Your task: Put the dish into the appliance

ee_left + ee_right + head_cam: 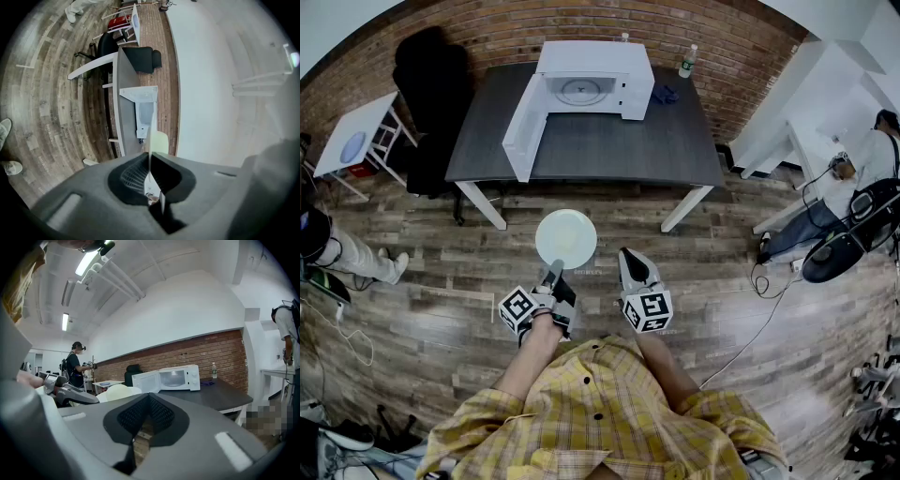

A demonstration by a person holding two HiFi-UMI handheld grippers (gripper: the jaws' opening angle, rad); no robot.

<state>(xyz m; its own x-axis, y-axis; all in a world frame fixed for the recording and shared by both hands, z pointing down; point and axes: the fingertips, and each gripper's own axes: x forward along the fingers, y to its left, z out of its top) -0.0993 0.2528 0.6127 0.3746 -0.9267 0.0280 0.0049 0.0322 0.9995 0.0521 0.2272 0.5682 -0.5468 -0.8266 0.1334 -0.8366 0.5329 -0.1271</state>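
The plate (566, 238), round and pale, is in the air above the wooden floor (441, 262). It lies flat and face up, just short of the counter's near edge and well apart from the microwave oven (595, 84). The left gripper (554, 275) holds it by the near rim. In the left gripper view the plate (158, 142) shows edge-on, with the fingers (133, 176) closed on it from both sides. The right gripper (632, 266) hovers just beside it, to the right, and does not touch the plate. Its fingers (161, 416) are closed together with nothing between them.

The microwave oven stands at the middle of the far edge of the dark counter (609, 150). Its door (523, 127) is swung wide open toward the near left, and the glass turntable (579, 91) inside is bare. A bottle (686, 62) stands at the counter's far right corner. From the right gripper view the plate (117, 392) shows low on the left, with the microwave oven (171, 378) on the counter (220, 397) behind it.

A brick wall (516, 28) runs behind the counter, and a black office chair (431, 84) sits off the counter's left end. The person holding the grippers wears a yellow plaid shirt (600, 412).
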